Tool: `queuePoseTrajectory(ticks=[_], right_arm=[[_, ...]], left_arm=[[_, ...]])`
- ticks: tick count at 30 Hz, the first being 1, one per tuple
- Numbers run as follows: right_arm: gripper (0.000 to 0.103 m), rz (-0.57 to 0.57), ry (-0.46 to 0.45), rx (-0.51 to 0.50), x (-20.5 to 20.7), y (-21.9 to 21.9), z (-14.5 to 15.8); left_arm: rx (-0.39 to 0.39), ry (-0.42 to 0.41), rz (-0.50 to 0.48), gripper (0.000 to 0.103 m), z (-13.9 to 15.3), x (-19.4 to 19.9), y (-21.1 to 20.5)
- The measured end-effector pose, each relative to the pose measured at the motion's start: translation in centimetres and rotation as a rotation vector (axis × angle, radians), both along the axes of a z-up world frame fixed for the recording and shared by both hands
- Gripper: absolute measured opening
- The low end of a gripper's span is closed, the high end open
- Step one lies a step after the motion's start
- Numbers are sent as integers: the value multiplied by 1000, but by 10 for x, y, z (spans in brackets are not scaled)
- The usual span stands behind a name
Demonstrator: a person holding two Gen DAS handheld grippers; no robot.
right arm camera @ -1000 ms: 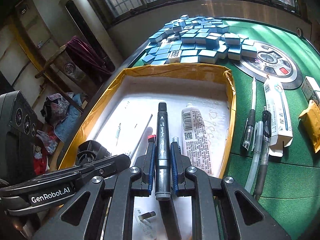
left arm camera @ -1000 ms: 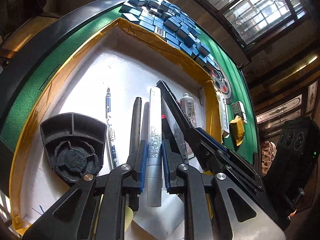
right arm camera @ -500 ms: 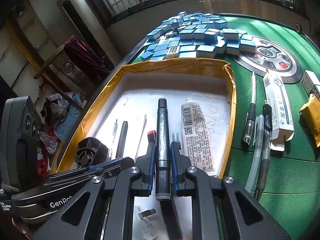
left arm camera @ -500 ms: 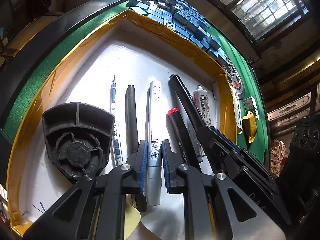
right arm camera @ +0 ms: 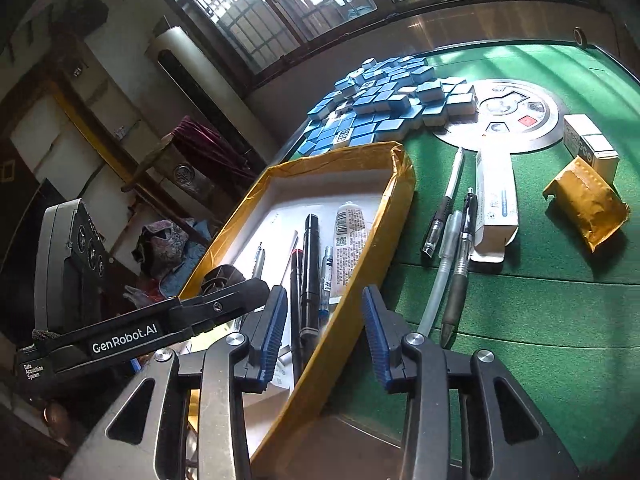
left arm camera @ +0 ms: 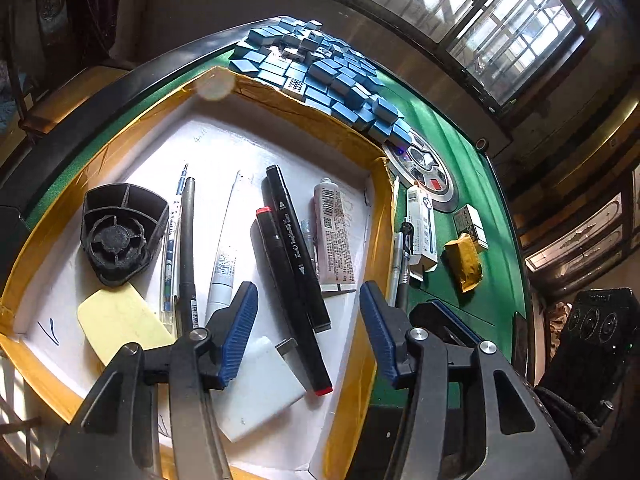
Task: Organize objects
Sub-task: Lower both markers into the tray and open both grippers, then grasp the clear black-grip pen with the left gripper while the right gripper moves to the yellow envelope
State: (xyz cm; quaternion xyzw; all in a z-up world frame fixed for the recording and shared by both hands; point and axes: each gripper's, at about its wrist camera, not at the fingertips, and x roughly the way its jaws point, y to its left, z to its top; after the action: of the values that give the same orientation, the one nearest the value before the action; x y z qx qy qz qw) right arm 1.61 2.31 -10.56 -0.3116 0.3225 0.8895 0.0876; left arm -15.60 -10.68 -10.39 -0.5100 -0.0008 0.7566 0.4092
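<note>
Both grippers, left (left arm camera: 308,328) and right (right arm camera: 324,334), have jaws apart, empty; next, fetch pens (right arm camera: 454,264) beside the tray (right arm camera: 384,248).

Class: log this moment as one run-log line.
left gripper: open, empty | right gripper: open, empty | white marker, black marker: in tray

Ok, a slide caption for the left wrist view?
Open left hand-held gripper above yellow-rimmed tray holding markers, pens and a tube.
</note>
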Motion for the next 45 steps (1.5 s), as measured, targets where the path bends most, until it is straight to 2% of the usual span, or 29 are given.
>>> queuePoseTrajectory(ticks=[6,18,27,32,36,41,42,45], right_arm=[[48,-29,10,-47,38,29,-10],[57,-99,-12,-110,88,90,-34],[57,-93,-37,-129,97,116,-39],[57,-72,-49,-158,96,130,-43],[57,-70,-50,-157,93,138,-39],[57,-101,-54,-139,93,143,-36],[57,-108,-53,-138,93,143,-36],[57,-141,-63,-135,93,144,-40]], left_arm=[[3,57,-56,55,9,42,35],[-115,72,-113,55,-8,80,106],[-204,86,-140,55,-20,88,145],[-262,126,-120,55,-29,88,155],[-279,96,-127,54,-41,88,157],[-278,149,-151,51,-46,91,162],[-284,143,-156,47,-50,89,163],[-287,181,-166,25,-49,89,162]])
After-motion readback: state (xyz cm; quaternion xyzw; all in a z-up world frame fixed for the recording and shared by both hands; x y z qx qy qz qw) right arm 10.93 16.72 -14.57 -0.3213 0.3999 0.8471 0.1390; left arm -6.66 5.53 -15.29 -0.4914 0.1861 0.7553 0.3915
